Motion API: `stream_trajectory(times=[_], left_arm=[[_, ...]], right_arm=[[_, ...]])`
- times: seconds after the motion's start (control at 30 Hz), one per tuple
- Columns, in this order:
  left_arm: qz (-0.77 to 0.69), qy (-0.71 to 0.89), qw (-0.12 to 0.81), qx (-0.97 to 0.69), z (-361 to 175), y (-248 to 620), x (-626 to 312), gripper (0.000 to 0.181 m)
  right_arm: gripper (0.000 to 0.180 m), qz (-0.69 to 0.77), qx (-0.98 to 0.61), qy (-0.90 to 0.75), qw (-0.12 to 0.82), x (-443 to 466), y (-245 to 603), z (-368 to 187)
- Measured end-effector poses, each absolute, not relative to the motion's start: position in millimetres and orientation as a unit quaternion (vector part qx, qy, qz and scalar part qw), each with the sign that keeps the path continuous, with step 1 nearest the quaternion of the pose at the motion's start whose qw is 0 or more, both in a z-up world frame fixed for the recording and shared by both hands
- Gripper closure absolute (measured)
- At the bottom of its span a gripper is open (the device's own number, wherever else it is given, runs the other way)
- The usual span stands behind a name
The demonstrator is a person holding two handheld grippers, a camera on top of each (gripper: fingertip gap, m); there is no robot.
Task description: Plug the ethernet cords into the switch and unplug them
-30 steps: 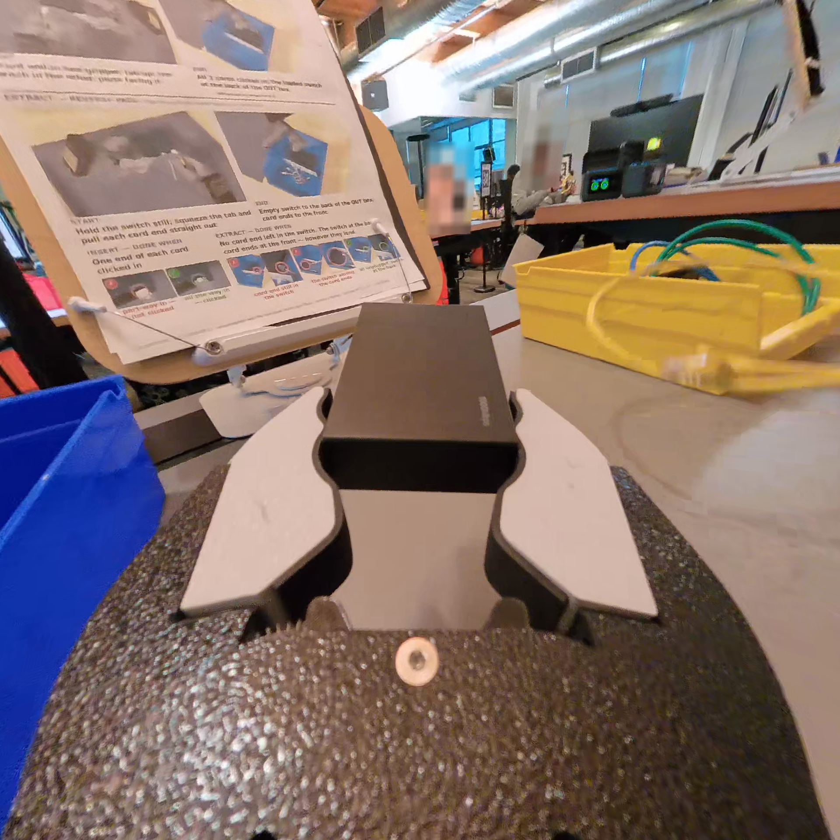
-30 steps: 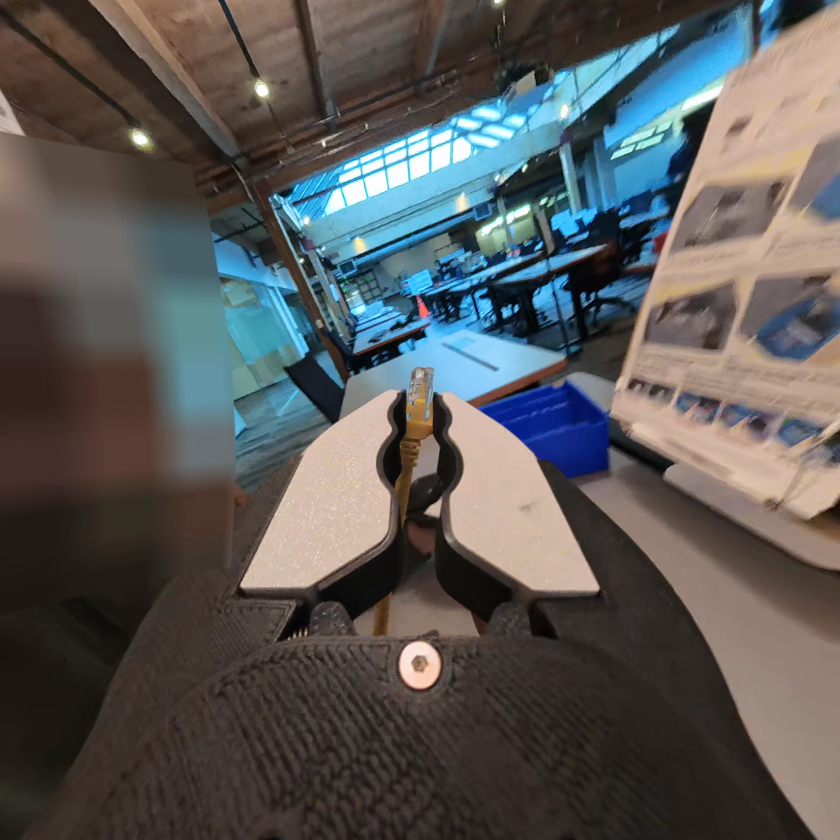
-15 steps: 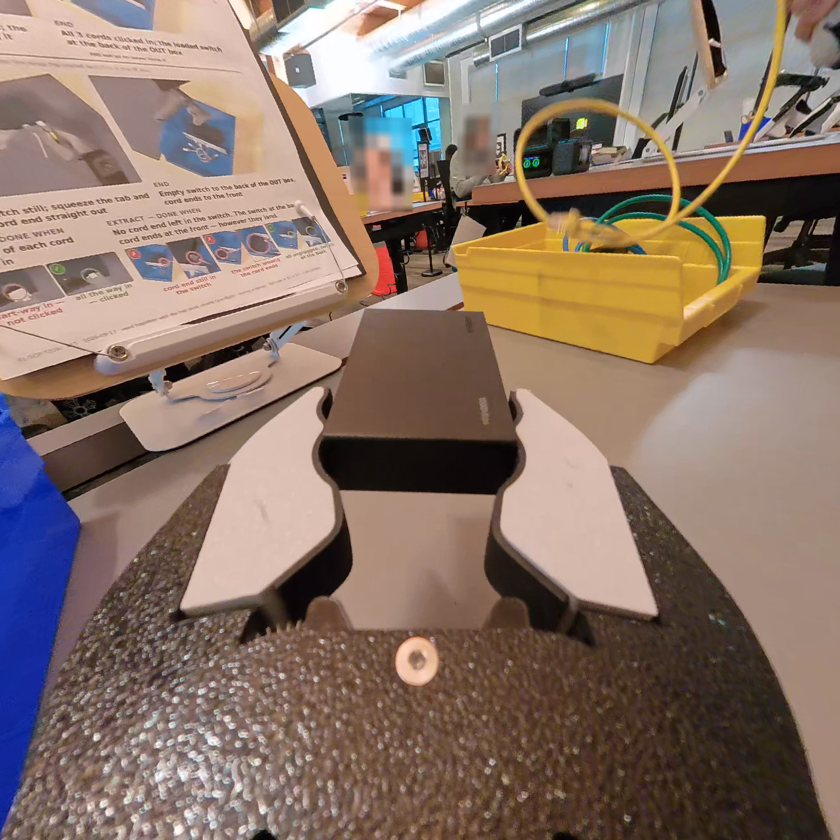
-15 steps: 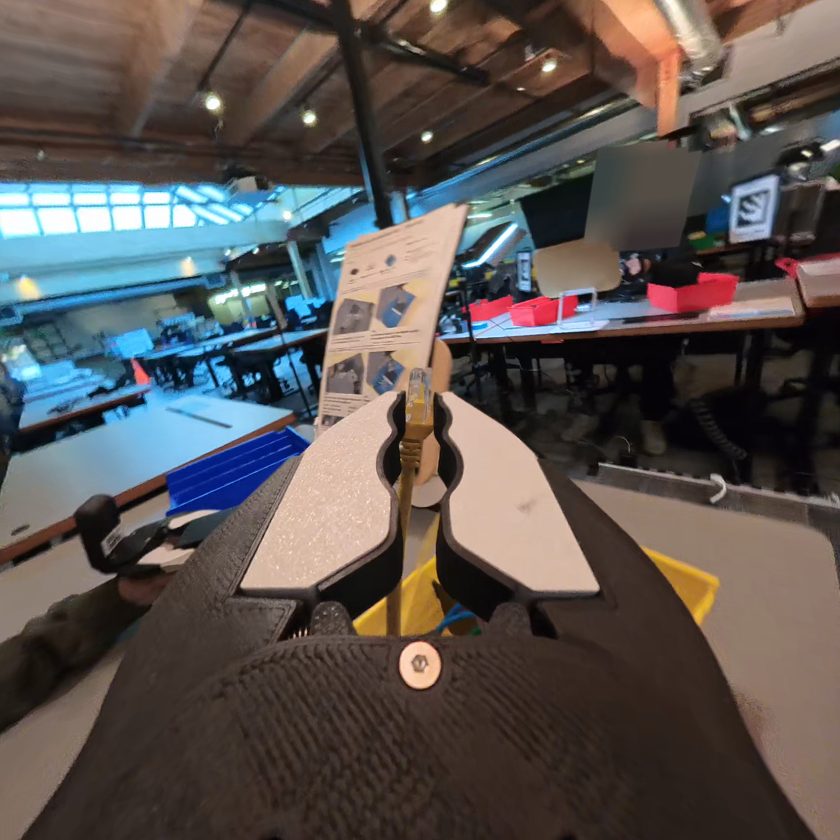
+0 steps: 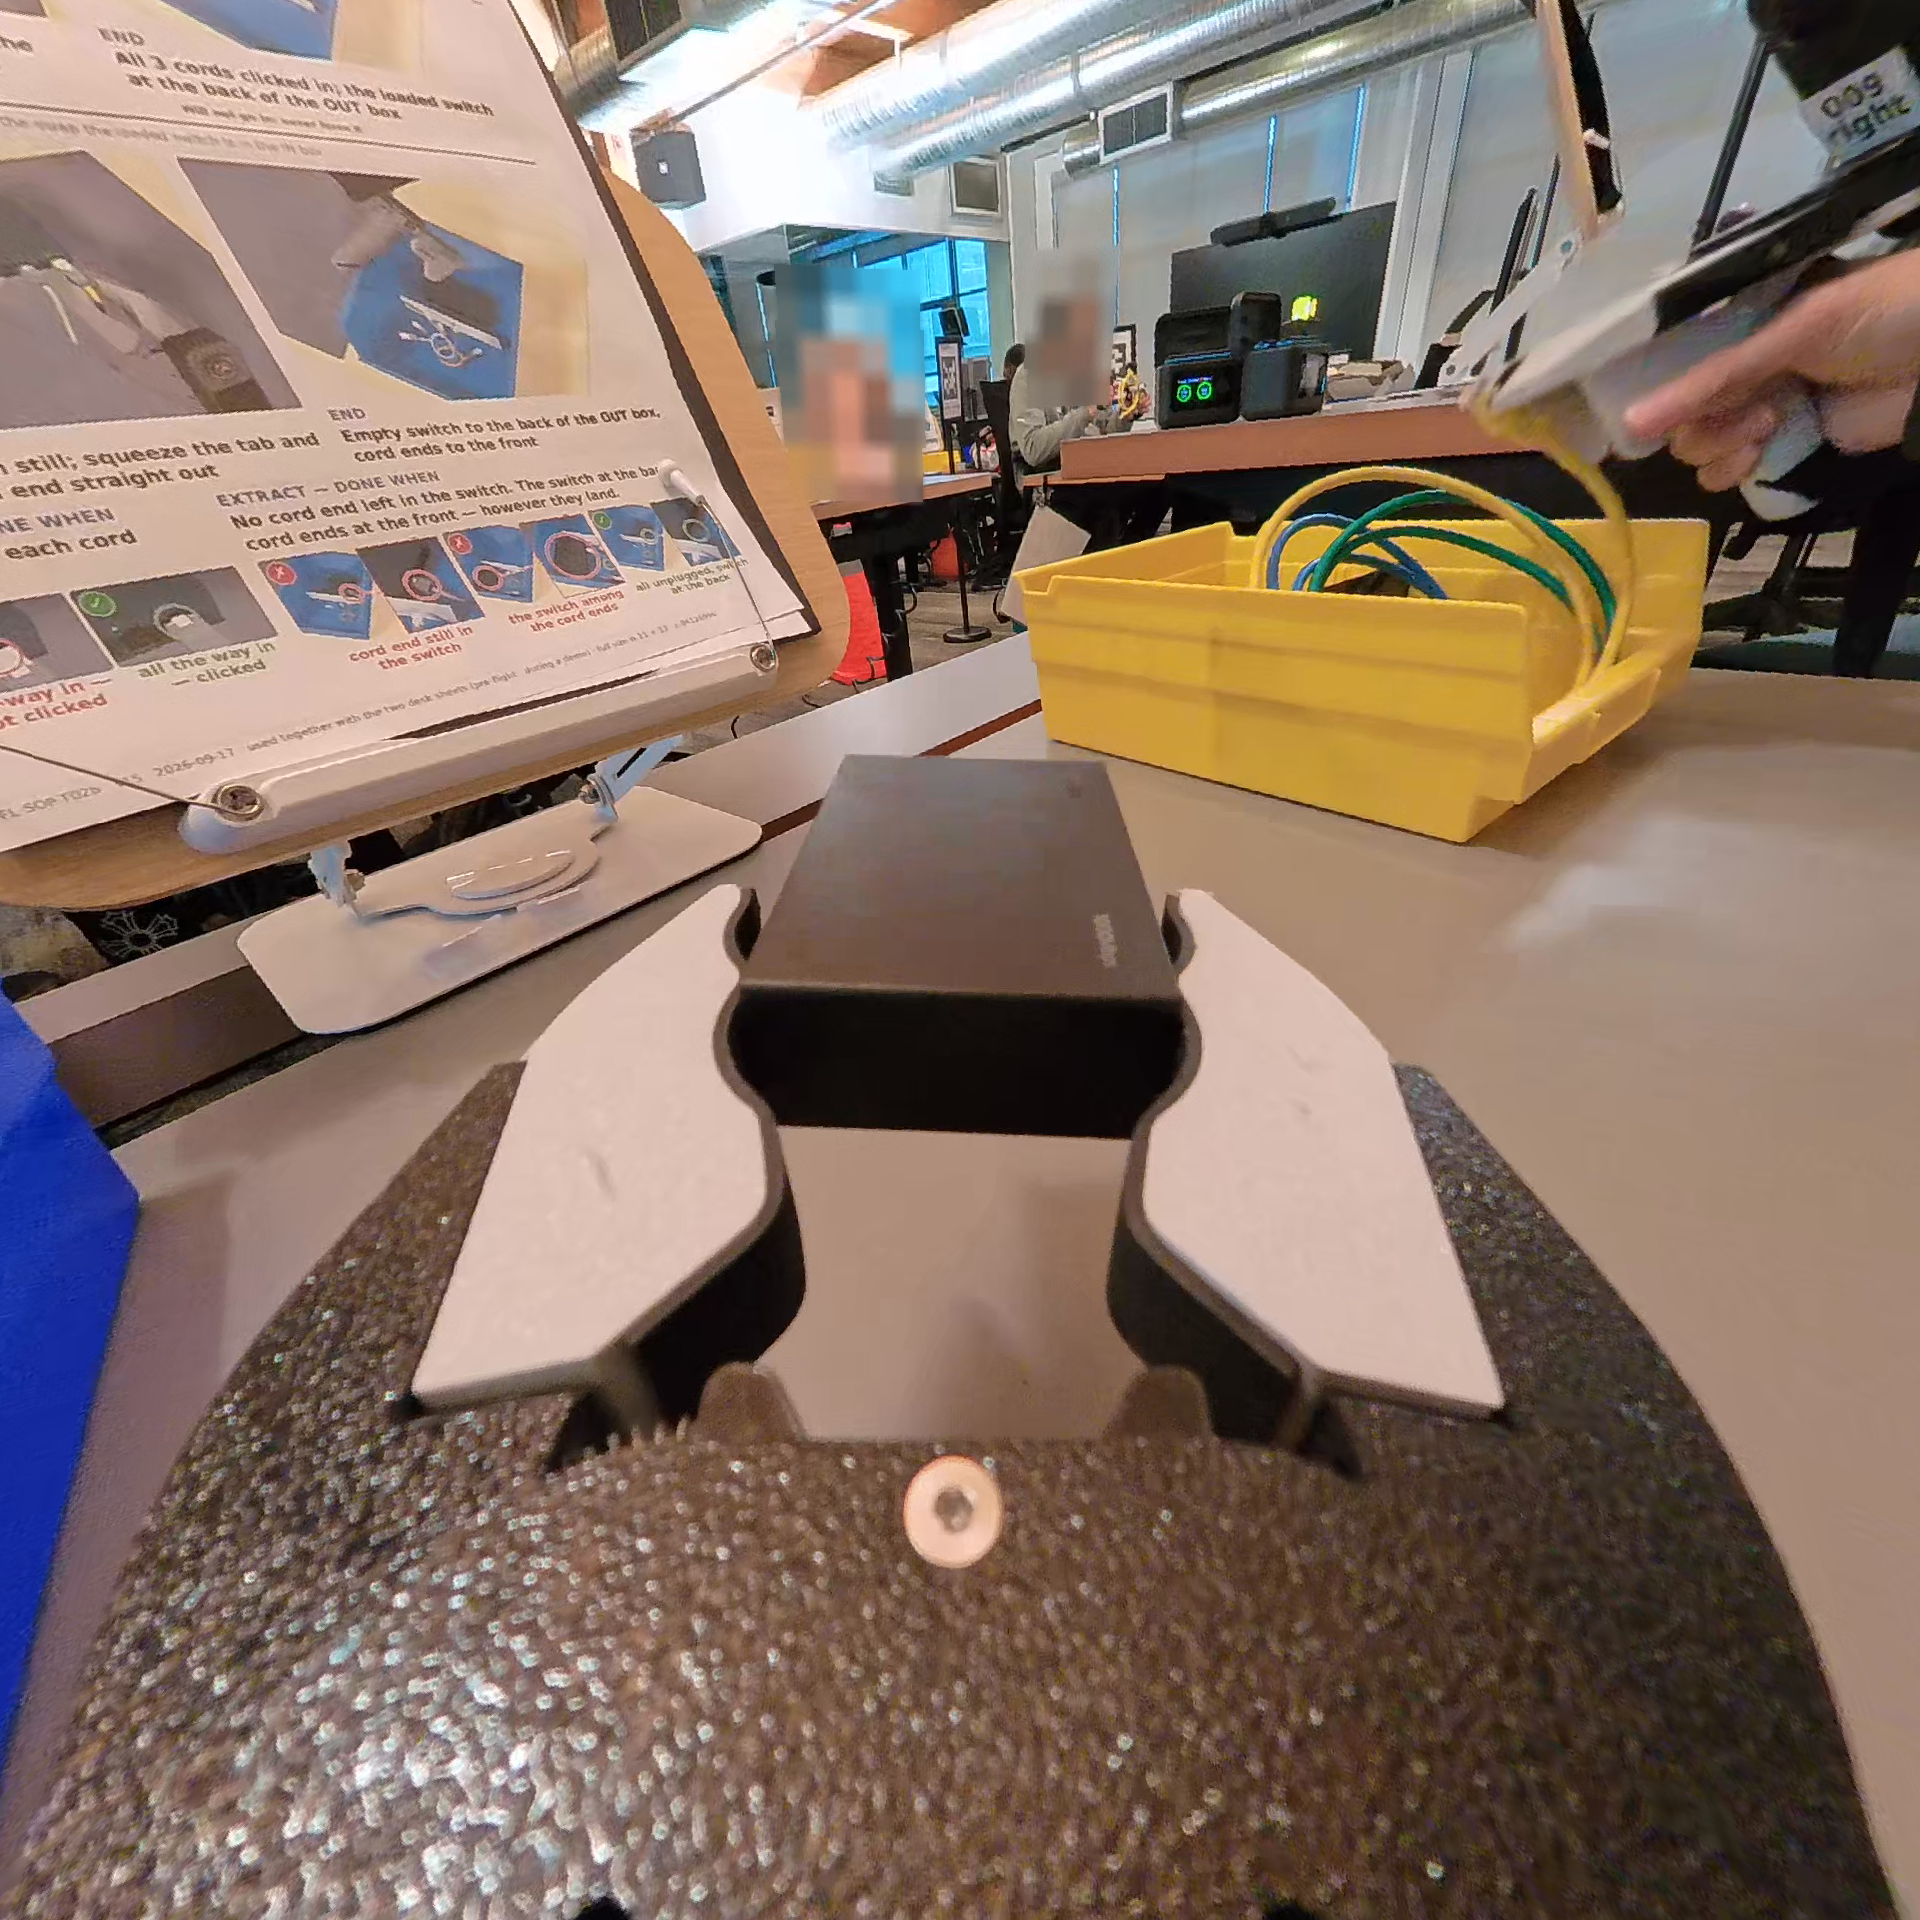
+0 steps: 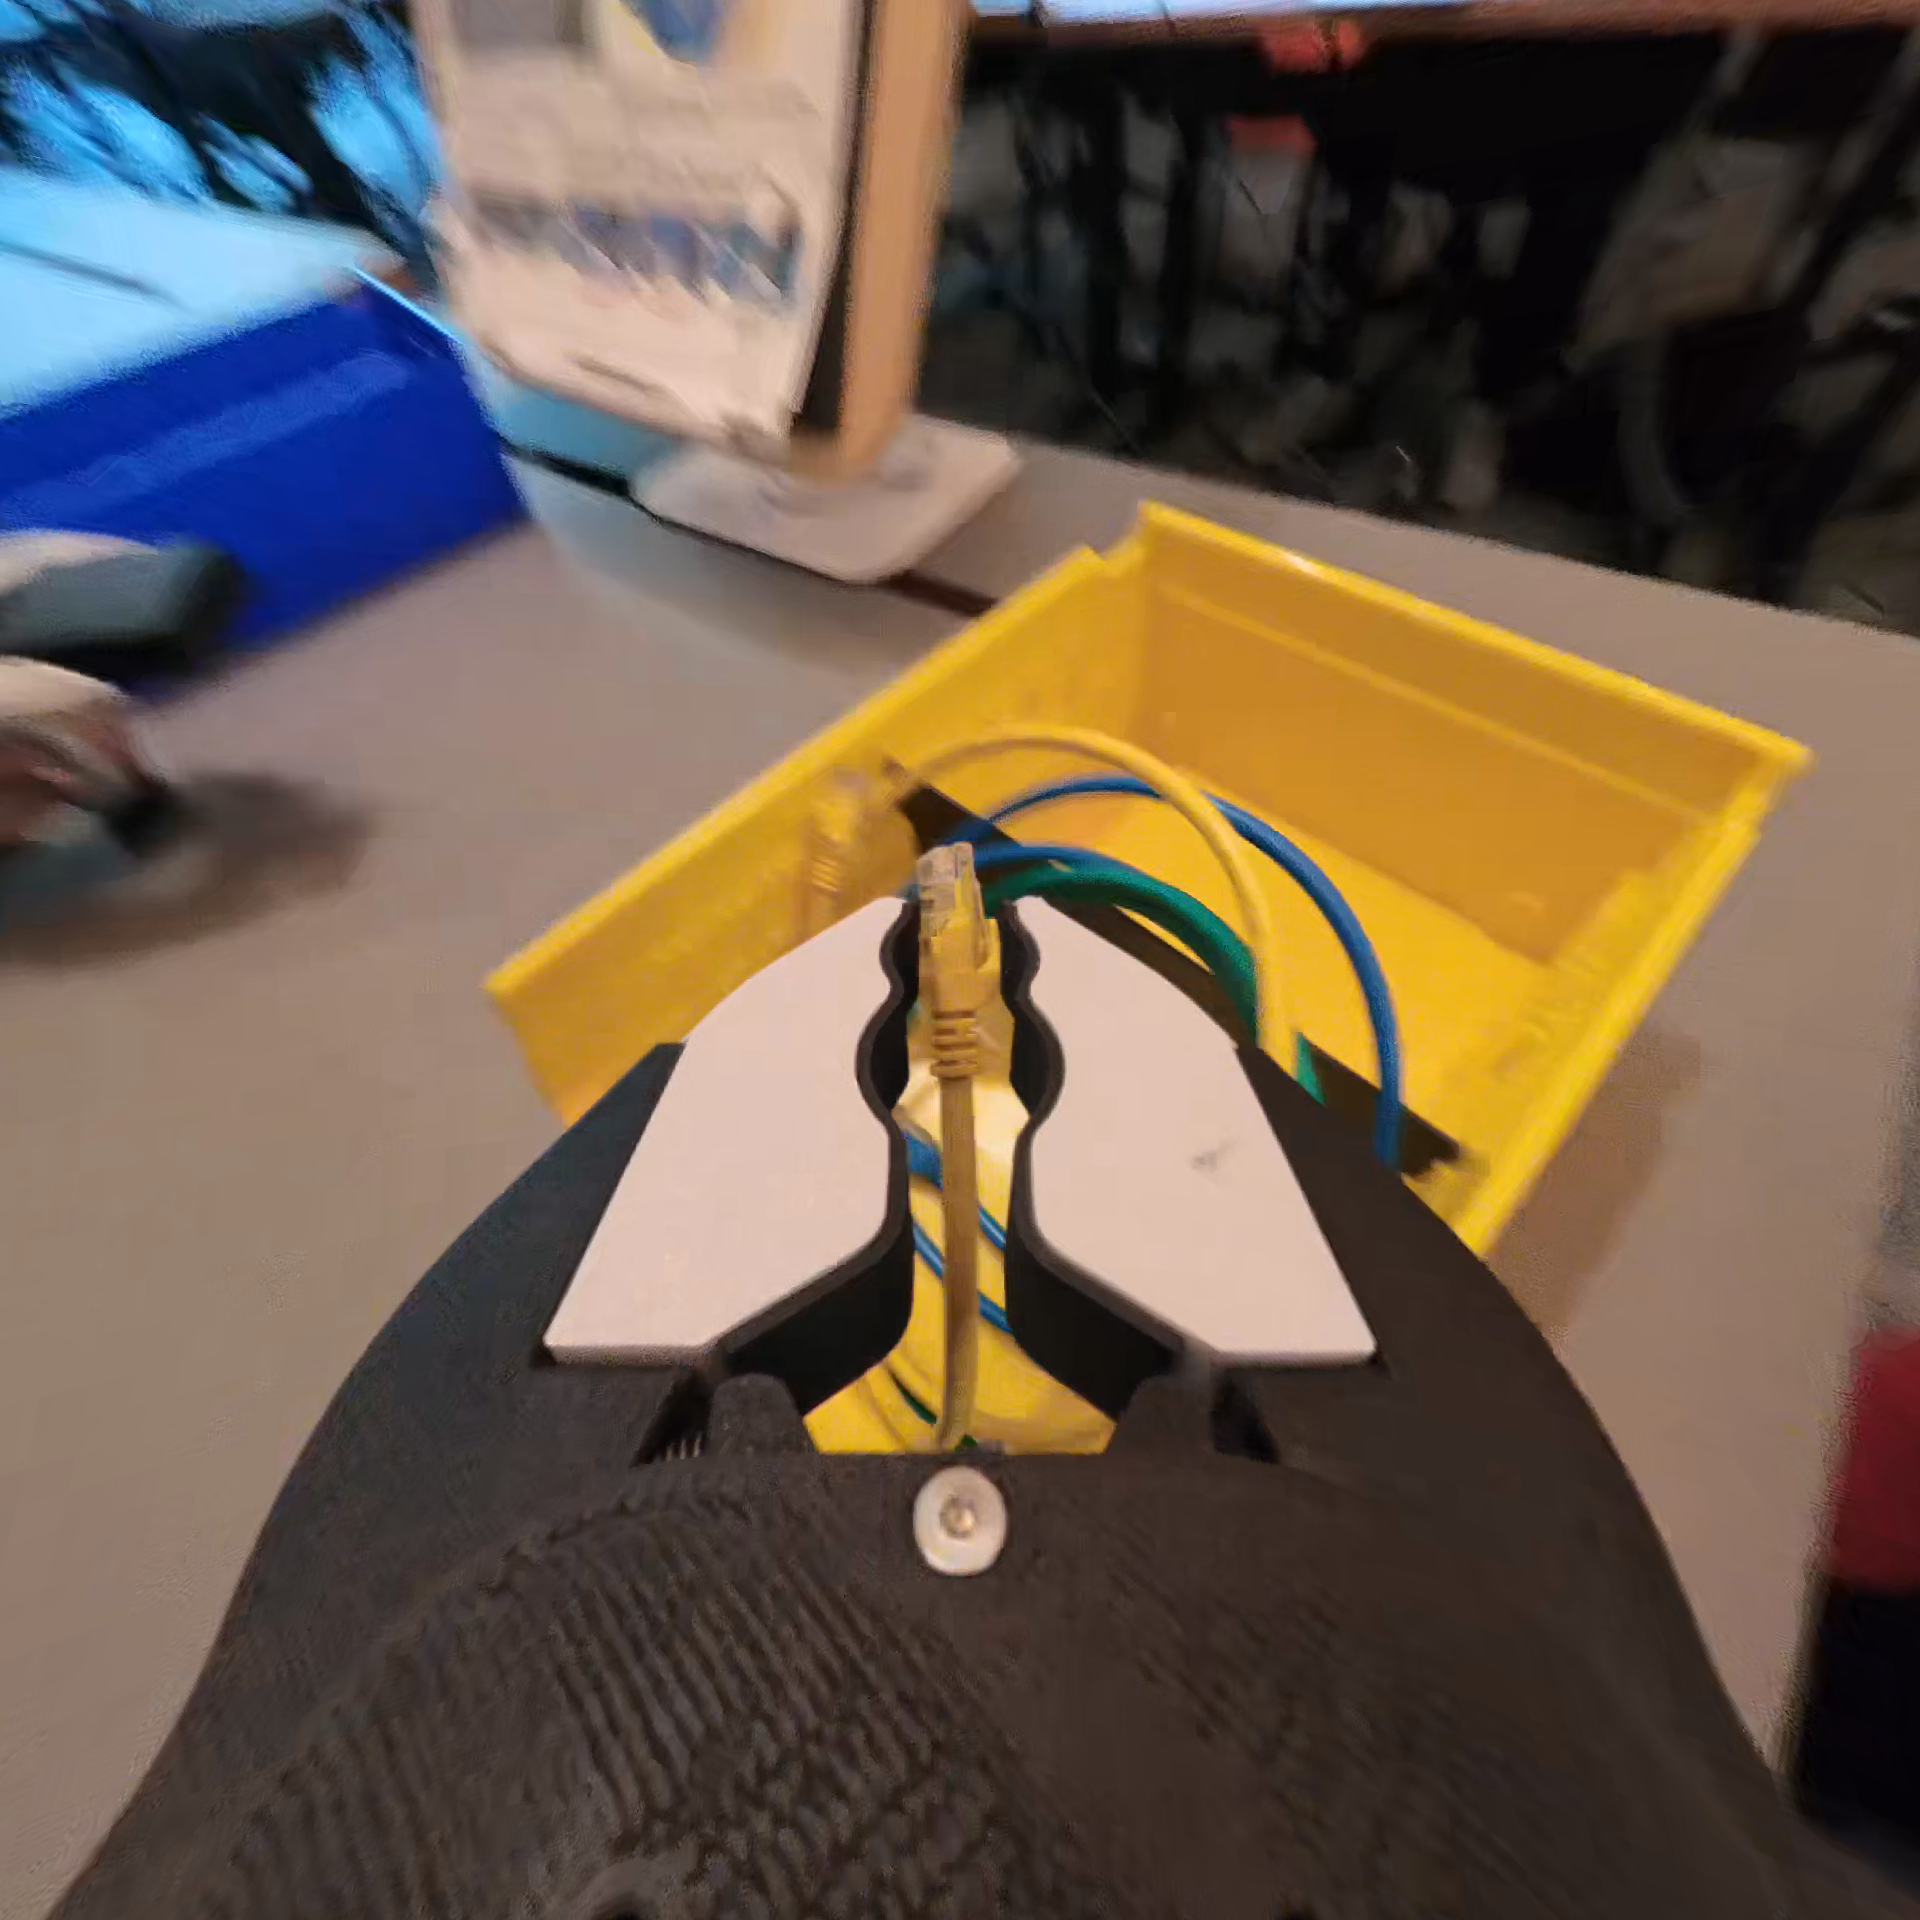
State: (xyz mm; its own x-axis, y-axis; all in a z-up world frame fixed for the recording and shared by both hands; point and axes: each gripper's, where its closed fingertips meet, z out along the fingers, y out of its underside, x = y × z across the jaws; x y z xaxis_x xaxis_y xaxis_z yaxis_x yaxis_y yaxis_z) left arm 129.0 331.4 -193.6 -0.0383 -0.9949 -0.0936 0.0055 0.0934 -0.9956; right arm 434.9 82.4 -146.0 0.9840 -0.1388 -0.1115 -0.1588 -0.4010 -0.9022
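While the switch (image 5: 956, 925) is clamped in the left gripper (image 5: 956, 1049) jaws on the table (image 5: 1662, 987), the yellow cord (image 6: 954, 966) plug is pinched in the right gripper (image 6: 954, 925) jaws, nothing yet seen plugged in.

The left wrist view is sitting low over the table (image 5: 1558, 1039), looking along it toward the yellow bin (image 5: 1299, 675) well ahead, while the right wrist view is looking steeply down into that same bin (image 6: 1351, 665) from close above, both sharing the instruction stand (image 5: 416, 727).
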Motion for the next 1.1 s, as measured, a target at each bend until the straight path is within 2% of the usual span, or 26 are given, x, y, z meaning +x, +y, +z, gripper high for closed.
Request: stream_trajectory(times=[0.03, 0.13, 0.2, 0.23, 0.3, 0.4, 0.47, 0.57, 0.6, 0.7, 0.83, 0.9, 1.1], left_arm=[[-0.488, 0.531, 0.513, -0.466, -193.6, 331.1, 128.9, 0.109], [-0.489, 0.537, 0.505, -0.467, -195.1, 328.8, 129.3, 0.109], [-0.487, 0.545, 0.496, -0.468, -197.3, 325.7, 130.4, 0.109], [-0.485, 0.55, 0.491, -0.469, -198.6, 323.9, 131.2, 0.109], [-0.482, 0.559, 0.487, -0.468, -199.7, 320.2, 132.6, 0.109], [-0.512, 0.579, 0.455, -0.443, -198.3, 301.9, 133.2, 0.109], [-0.555, 0.583, 0.423, -0.417, -192.2, 285.0, 131.1, 0.109], [-0.62, 0.577, 0.38, -0.372, -178.6, 263.6, 123.6, 0.109], [-0.637, 0.575, 0.368, -0.358, -174.3, 258.3, 120.5, 0.109], [-0.667, 0.575, 0.345, -0.326, -166.4, 246.9, 112.6, 0.109], [-0.677, 0.574, 0.335, -0.317, -164.6, 243.6, 110.1, 0.109], [-0.68, 0.569, 0.332, -0.321, -165.2, 246.2, 110.7, 0.109], [-0.68, 0.567, 0.323, -0.335, -170.1, 249.9, 112.2, 0.109]], right_arm=[[0.159, -0.02, -0.851, 0.108, 0.513, 444.3, 79.8, -154.3], [0.104, -0.123, -0.865, 0.186, 0.45, 474.5, 63.1, -156.5], [0.07, -0.205, -0.858, 0.207, 0.424, 475.8, 51.7, -139.4], [0.066, -0.231, -0.846, 0.204, 0.436, 466.5, 54.1, -125.4], [0.075, -0.226, -0.824, 0.167, 0.491, 425.1, 77.8, -99.3], [0.073, -0.023, -0.81, -0.004, 0.586, 303.4, 146.9, -91.0], [0.078, 0.13, -0.786, -0.133, 0.589, 222.8, 173.2, -107.1], [0.087, 0.259, -0.747, -0.196, 0.58, 159.8, 200.7, -134.8], [0.095, 0.272, -0.738, -0.206, 0.582, 148.9, 209.9, -144.0], [0.101, 0.287, -0.701, -0.232, 0.61, 123.0, 232.5, -155.9], [0.104, 0.252, -0.684, -0.25, 0.637, 114.8, 249.8, -160.1], [0.119, 0.245, -0.675, -0.276, 0.639, 110.6, 247.9, -160.1], [0.118, 0.222, -0.694, -0.278, 0.625, 112.0, 253.3, -171.7]])
